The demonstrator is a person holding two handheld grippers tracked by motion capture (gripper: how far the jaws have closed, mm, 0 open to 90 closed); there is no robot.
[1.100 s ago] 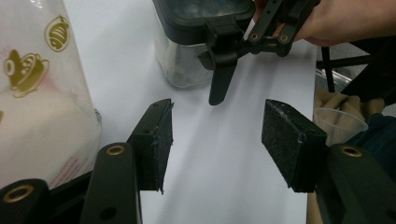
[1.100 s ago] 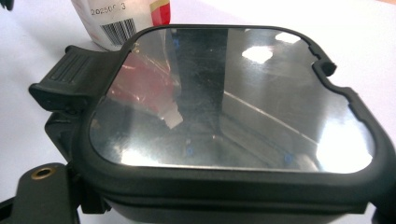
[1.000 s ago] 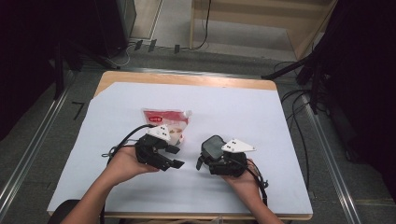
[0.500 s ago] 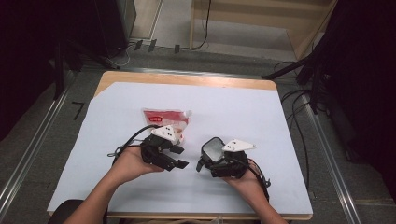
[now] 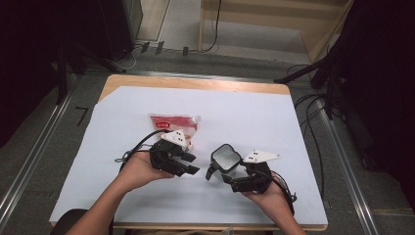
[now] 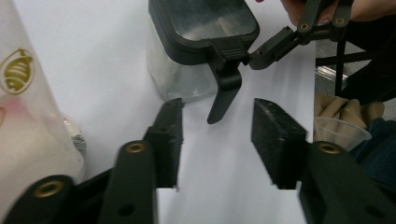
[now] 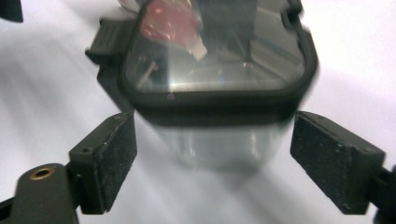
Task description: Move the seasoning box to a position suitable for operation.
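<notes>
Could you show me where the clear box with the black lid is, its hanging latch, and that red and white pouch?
clear box [image 5: 226, 157], high view, on its lid's glossy top.
latch [image 6: 225, 95], left gripper view, on the flap's lower half.
pouch [image 5: 172, 122], high view, on its red upper part.

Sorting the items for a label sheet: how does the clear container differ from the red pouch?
The clear container is rigid and boxy with a black lid; the red pouch is soft and flat. The container stands upright, while the pouch lies flat. The container sits between the right claw's pads; the pouch lies beyond the left claw. Both rest on the white table cover.
</notes>
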